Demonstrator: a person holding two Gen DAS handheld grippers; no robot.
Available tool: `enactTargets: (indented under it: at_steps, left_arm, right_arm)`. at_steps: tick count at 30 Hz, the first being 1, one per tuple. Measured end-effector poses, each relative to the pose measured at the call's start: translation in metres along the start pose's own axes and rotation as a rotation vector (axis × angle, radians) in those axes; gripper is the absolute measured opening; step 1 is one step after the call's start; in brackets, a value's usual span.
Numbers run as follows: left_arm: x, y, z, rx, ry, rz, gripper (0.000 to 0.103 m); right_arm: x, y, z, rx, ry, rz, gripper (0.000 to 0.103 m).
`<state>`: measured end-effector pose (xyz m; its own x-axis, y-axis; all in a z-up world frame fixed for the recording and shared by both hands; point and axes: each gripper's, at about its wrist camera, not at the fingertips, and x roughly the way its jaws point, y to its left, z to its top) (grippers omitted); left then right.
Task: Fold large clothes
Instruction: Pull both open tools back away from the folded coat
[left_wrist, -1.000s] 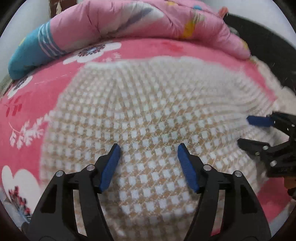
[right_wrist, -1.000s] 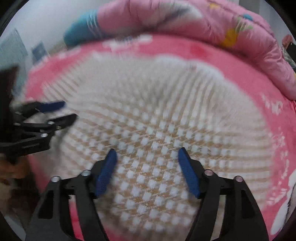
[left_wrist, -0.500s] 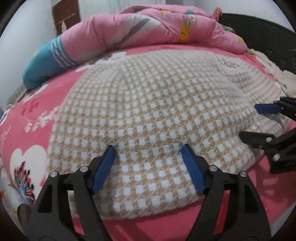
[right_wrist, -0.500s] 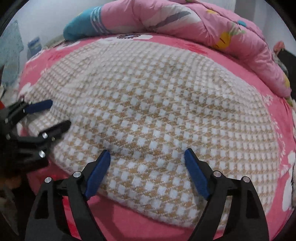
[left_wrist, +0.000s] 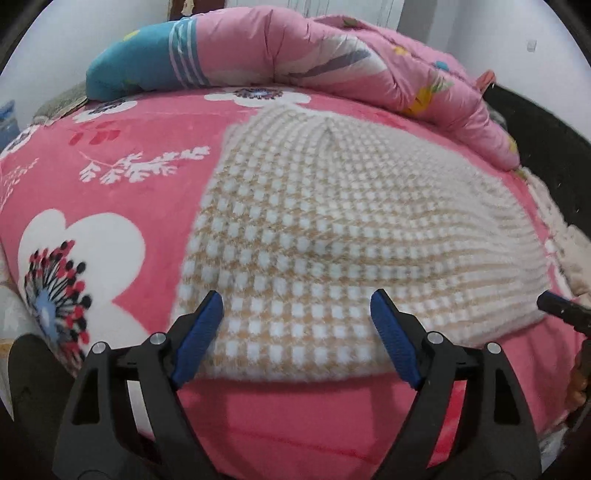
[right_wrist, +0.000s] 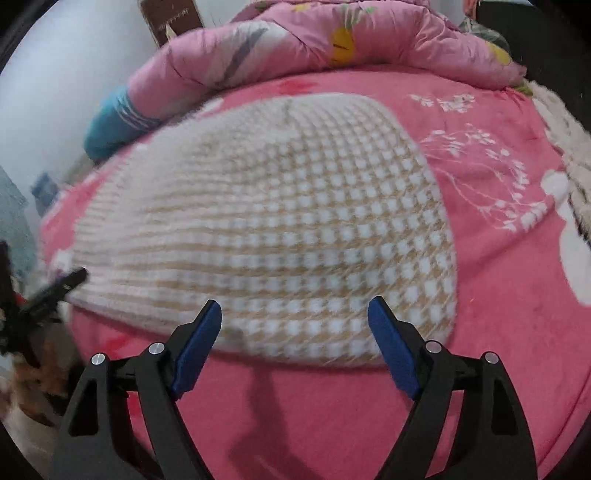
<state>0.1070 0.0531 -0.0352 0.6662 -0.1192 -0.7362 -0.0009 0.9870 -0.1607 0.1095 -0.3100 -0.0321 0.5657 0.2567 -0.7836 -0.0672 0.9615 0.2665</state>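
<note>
Sweater (left_wrist: 332, 240), beige-and-white checked knit, lies folded flat on the bed, on top of a pink flowered blanket (left_wrist: 110, 192). In the left wrist view it fills the middle and right of the frame, near hem running along the front edge of the bed; in the right wrist view the same sweater (right_wrist: 277, 229) fills the middle and left. Left tongs (left_wrist: 297, 317): jaws wide apart, have just been opening, nothing between the blue pads (left_wrist: 201, 332); they hang just in front of the near hem, not touching the knit as far as I can tell. Right tongs (right_wrist: 295, 325): also released, jaws have just been opening, nothing gripped, tips just off the near hem toward the sweater's right corner. Each gripper shows at the edge of the other's view: a black tip of the right tongs at the far right of the left view, by the sweater's right end; the left tongs at the far left of the right view, blurred, by the sweater's left end. Pink quilt (left_wrist: 332, 62) with a teal striped end is bunched along the far side of the bed, well apart from the sweater. Cream fuzzy cloth (right_wrist: 561, 122) lies at the right edge of the bed. Bare pink blanket strip in front of the hem in both views.
</note>
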Motion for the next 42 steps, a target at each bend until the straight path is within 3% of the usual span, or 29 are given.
enactTargets:
  at_steps: [2,4,7,13,19,24,30,42]
  left_arm:
    - [-0.022,-0.007,-0.003,-0.001,-0.029,0.015,0.080]
    - [-0.035,-0.015,-0.006,0.007,-0.055,0.031,0.087]
    - [-0.068,-0.032,-0.019,0.019,-0.094,0.064,0.093]
    - [-0.099,-0.052,-0.031,0.052,-0.127,0.137,0.095]
    - [-0.106,-0.067,-0.041,0.064,-0.130,0.177,0.095]
    - [-0.105,-0.071,-0.042,0.030,-0.124,0.223,0.095]
    - [-0.091,-0.076,-0.044,0.087,-0.059,0.266,0.095]
    - [-0.078,-0.089,-0.047,0.096,0.011,0.203,0.095]
  right_arm:
    - [-0.011,0.010,-0.009,-0.021,-0.029,-0.018,0.080]
    - [-0.027,0.022,-0.023,-0.059,-0.072,-0.032,0.090]
    - [-0.045,0.045,-0.033,-0.118,-0.132,-0.072,0.095]
    - [-0.069,0.077,-0.042,-0.189,-0.238,-0.225,0.097]
    - [-0.088,0.091,-0.051,-0.212,-0.339,-0.273,0.097]
    - [-0.073,0.092,-0.053,-0.194,-0.238,-0.233,0.097]
    - [-0.061,0.097,-0.055,-0.187,-0.203,-0.203,0.097]
    - [-0.051,0.102,-0.058,-0.164,-0.138,-0.182,0.097]
